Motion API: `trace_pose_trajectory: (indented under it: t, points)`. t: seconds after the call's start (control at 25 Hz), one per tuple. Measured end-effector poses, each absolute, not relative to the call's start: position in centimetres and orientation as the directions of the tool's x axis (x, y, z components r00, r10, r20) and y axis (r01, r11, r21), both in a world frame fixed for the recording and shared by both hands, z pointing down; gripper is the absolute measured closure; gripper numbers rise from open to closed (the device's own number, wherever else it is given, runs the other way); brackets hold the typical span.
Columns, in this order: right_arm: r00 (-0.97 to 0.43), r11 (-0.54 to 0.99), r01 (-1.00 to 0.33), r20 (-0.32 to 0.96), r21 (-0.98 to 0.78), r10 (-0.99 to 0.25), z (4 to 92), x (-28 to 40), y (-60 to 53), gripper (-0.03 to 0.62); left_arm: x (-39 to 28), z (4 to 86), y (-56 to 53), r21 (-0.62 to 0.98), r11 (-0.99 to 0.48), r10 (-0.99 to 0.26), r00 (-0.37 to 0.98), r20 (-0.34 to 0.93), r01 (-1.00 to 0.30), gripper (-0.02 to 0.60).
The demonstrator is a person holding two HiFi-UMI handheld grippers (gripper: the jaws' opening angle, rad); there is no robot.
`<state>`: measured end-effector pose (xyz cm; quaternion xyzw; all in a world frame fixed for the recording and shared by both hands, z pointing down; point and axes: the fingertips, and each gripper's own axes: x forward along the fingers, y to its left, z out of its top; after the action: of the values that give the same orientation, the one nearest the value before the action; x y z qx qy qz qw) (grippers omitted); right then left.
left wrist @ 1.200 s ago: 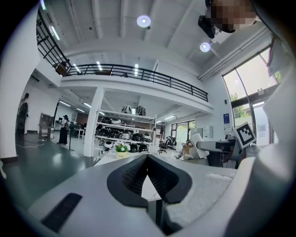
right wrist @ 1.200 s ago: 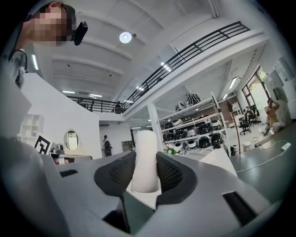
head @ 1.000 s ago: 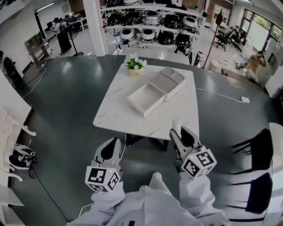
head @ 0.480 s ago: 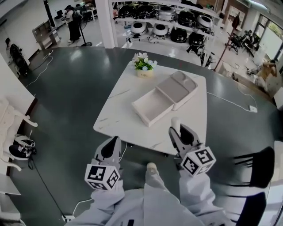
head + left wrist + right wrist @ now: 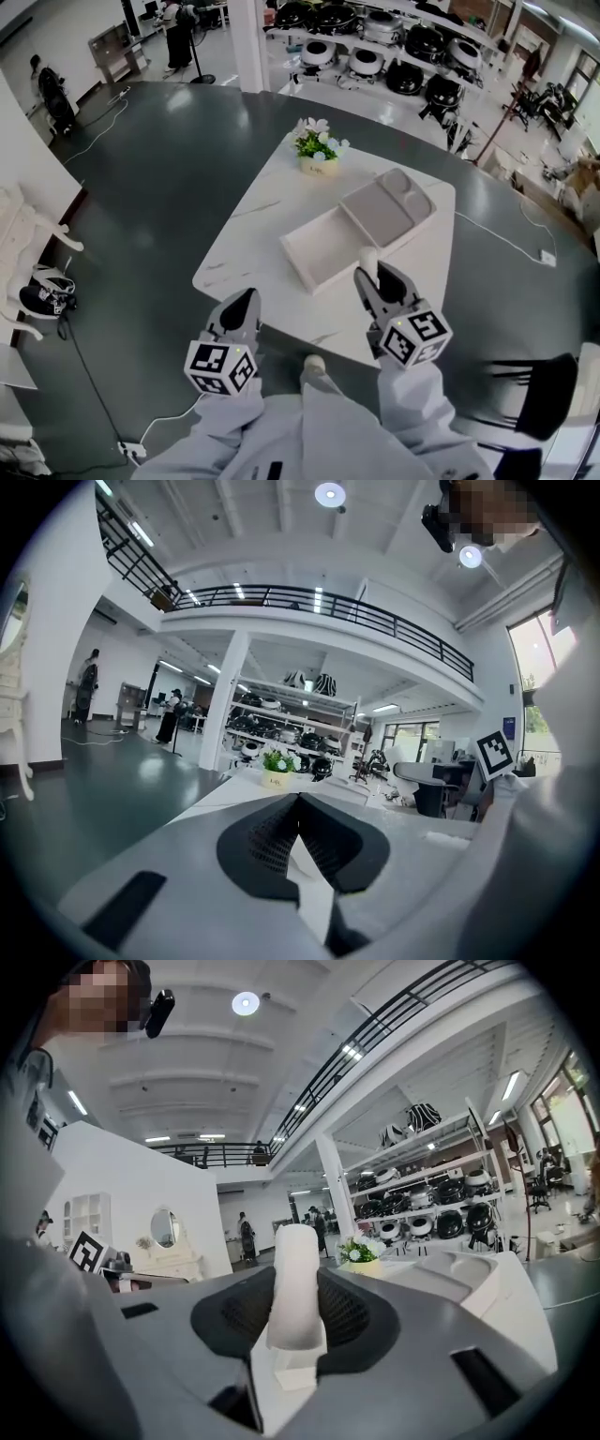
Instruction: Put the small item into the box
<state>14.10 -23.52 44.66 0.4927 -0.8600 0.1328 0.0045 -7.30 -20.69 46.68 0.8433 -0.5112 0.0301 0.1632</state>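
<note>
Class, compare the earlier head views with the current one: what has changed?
The person has stepped closer to the table, so the right gripper now reaches over its near edge. It still clamps the small white item; the left gripper stays shut, empty; the box is unmoved.

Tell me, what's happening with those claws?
Right claw clamped on small white item. Left claw shut, empty. Box open on table ahead, nothing blocking.

A: Where is the small item [image 5: 296, 1279]?
B: It is white and rounded, upright between the jaws of the right gripper [image 5: 373, 277].
A: And the box [image 5: 323, 246]?
B: White, open, lying on the table [image 5: 253, 234].
</note>
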Motion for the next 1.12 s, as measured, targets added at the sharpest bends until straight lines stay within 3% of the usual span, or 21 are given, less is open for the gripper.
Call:
trace_pose_trajectory:
  t: [0.64,1.12]
  points:
    - [-0.661,0.631,-0.749,0.28,-0.2,-0.696,49.7,11.3,-32.1,0.471,-6.4,51.9,-25.9,0.304,-0.309,-0.861,0.401,0.312,-0.901,0.583]
    - [-0.61,0.688,-0.717,0.579,-0.112,-0.542,56.9,7.6,-35.5,0.471,-7.0,55.4,-27.8,0.352,-0.273,-0.826,0.405,0.392,-0.895,0.583]
